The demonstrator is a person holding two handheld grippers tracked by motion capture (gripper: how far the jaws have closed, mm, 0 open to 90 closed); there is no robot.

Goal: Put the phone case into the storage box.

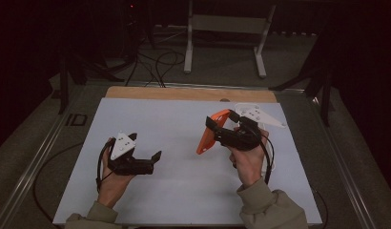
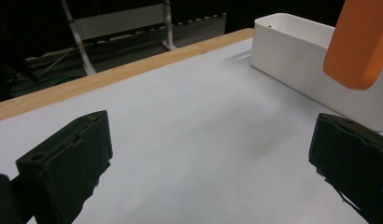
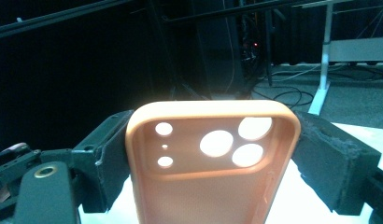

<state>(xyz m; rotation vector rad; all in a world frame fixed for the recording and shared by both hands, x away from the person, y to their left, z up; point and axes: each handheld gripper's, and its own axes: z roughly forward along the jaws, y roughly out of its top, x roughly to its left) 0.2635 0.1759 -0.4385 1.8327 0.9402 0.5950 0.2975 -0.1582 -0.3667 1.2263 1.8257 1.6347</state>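
The right gripper (image 1: 221, 125) held an orange phone case (image 3: 213, 163) across its width between its fingers (image 3: 103, 161), raised above the white bench (image 1: 184, 186). The left gripper (image 1: 146, 153) hovered low, its fingers (image 2: 70, 161) wide and empty.

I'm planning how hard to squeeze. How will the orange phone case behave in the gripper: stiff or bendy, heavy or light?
The phone case is a thin open shell with camera cutouts, so it is probably light and somewhat bendy. The right gripper pinches it across its width; a hard squeeze may bow it. Its matte surface likely grips well.
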